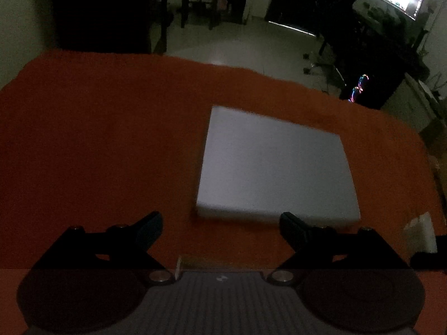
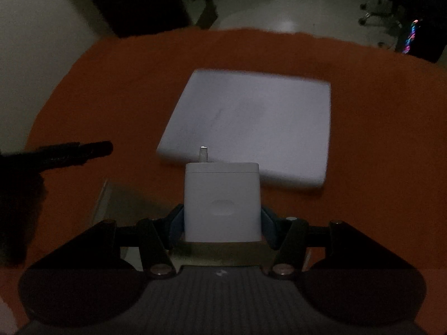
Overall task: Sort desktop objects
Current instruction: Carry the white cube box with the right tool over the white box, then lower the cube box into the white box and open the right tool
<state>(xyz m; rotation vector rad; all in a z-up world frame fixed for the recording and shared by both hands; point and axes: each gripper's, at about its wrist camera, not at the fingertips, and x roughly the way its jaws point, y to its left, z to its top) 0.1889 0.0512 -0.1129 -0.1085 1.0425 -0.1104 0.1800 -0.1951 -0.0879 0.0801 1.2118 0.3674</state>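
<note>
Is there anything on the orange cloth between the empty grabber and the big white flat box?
No, the left wrist view shows only bare orange cloth between the left gripper and the white flat box.

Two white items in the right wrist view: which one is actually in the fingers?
The small white charger block, clamped between the right gripper fingers with a metal prong sticking out of its far end. The large flat white pad lies untouched on the orange tabletop beyond.

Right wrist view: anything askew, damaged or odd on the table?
Nothing stands out. The right gripper is shut on a white charger, and the flat white box lies intact on the orange tablecloth. The frames are dim and blurred.
</note>
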